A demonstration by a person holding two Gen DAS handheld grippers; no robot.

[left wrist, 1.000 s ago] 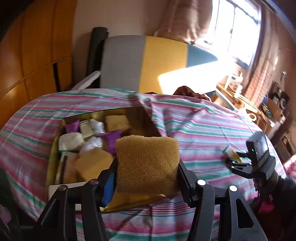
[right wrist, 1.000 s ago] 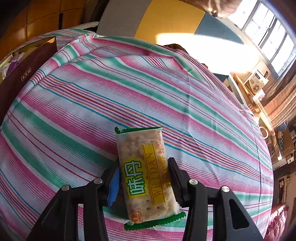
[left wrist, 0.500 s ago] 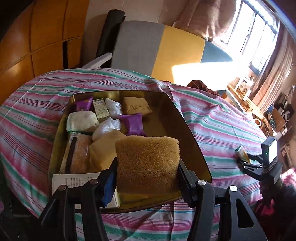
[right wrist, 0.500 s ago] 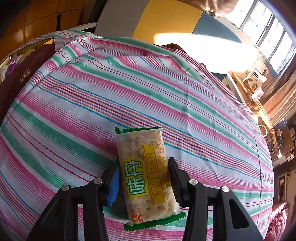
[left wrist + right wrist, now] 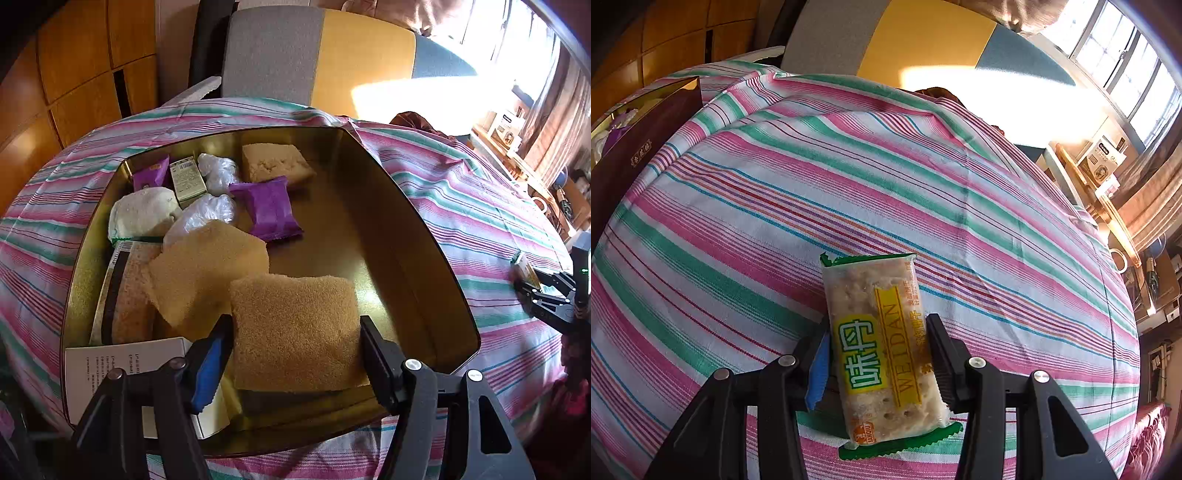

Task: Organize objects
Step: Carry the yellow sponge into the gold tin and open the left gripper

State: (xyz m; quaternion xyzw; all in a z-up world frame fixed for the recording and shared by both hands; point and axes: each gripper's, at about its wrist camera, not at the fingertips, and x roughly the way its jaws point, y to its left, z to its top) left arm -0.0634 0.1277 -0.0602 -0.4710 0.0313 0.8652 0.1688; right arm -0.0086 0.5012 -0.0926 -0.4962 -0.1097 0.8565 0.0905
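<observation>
Striped cloth [image 5: 849, 177], pink, green and white, covers the counter. Behind it, a chair back [image 5: 317, 55] in grey, yellow and blue panels. Wooden cabinet doors [image 5: 81, 62] at left. Bright window [image 5: 1126, 66] at right; cluttered shelf [image 5: 1104, 162] below it.

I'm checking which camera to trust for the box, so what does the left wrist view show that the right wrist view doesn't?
Only the left wrist view looks into the gold tin: purple packets, brown sponge cakes, and the left gripper, jaws opening around a brown cake.

Only the right wrist view shows the cracker packet up close, clamped in the right gripper.

Both show the striped cloth, the tin and the window.
</observation>
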